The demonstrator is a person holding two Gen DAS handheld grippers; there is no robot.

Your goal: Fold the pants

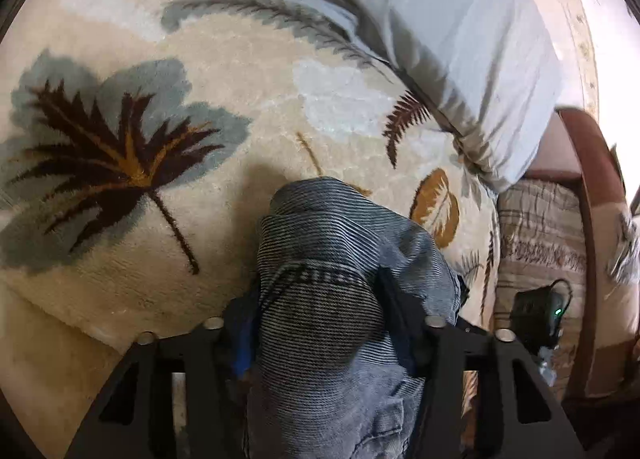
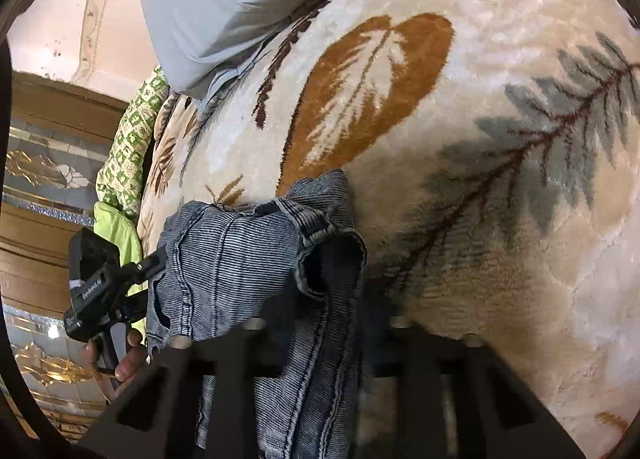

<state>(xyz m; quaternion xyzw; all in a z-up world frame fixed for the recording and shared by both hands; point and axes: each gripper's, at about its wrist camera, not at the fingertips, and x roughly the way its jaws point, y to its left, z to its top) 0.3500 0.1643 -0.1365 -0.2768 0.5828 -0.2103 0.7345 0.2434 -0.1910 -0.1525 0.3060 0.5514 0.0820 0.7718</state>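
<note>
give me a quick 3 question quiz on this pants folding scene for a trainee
1. True or false: the pants lie flat and untouched on the leaf-print blanket.
2. What sits between the fingers of the left gripper? A) pillow B) denim C) nothing
3. Which large pale thing lies beyond the pants on the bed?

Key:
1. False; both grippers have bunched denim between their fingers, the right gripper too.
2. B
3. The pale blue pillow.

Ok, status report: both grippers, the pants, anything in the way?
Left gripper shut on pants. Right gripper shut on pants. Pillow lies on blanket beyond, apart from the pants.
</note>
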